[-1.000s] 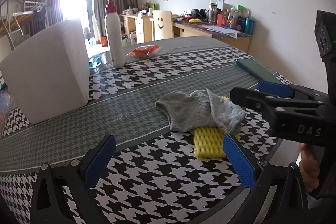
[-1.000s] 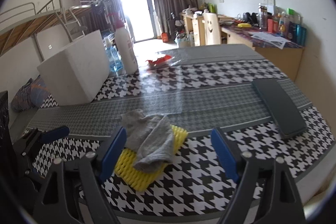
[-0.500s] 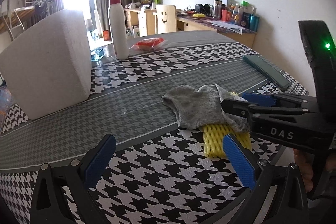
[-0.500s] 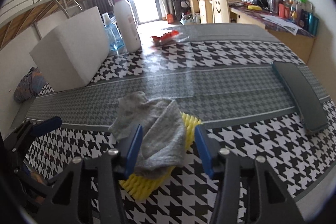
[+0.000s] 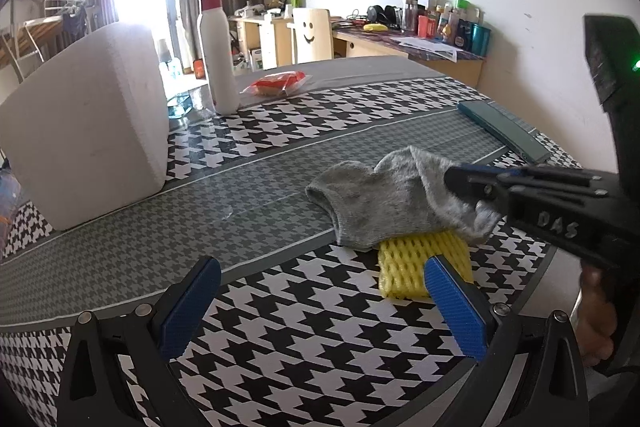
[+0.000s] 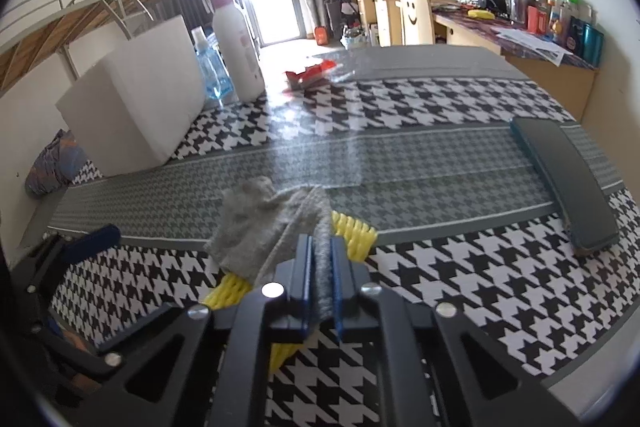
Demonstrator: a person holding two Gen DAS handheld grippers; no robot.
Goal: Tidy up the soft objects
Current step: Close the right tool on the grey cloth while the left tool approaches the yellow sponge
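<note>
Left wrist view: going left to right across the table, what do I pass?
White foam block → pump bottle → red packet → grey sock, pinched by the right gripper → dark green case.

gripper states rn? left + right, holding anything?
Left gripper: open, holding nothing, short of the yellow foam net.
Right gripper: shut on the grey sock, which lies on top of the net.
</note>
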